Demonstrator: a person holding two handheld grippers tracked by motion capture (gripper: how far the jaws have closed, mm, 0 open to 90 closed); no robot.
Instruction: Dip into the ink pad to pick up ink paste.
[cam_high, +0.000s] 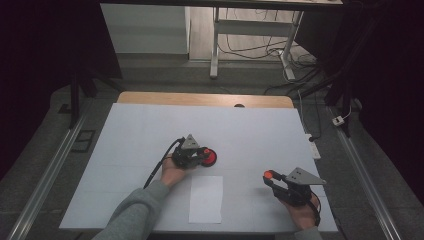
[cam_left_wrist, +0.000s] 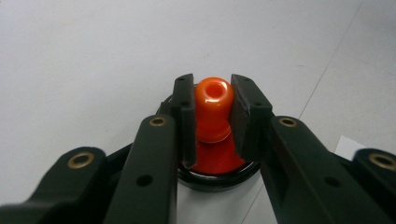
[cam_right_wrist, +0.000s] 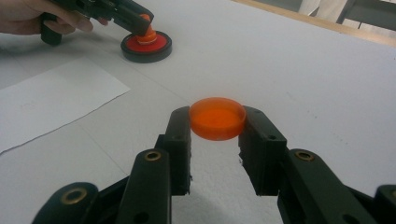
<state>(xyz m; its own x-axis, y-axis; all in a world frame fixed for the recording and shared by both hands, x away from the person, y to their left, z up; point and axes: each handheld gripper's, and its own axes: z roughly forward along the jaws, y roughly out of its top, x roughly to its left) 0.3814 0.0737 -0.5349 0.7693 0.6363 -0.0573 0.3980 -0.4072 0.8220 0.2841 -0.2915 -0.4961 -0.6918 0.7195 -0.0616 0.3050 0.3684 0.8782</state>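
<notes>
Left fingers (cam_left_wrist: 212, 109) pinching orange knob (cam_left_wrist: 213, 100) | right fingers (cam_right_wrist: 217, 123) pinching orange cap (cam_right_wrist: 217, 119)

The left claw (cam_left_wrist: 212, 116) hides both flanks of the orange knob (cam_left_wrist: 213, 100); the black-rimmed red disc (cam_left_wrist: 219, 163) beneath shows only at 6 o'clock.

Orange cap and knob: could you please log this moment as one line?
left tongs: shut on knob | right tongs: shut on cap | paper: between hands
</notes>
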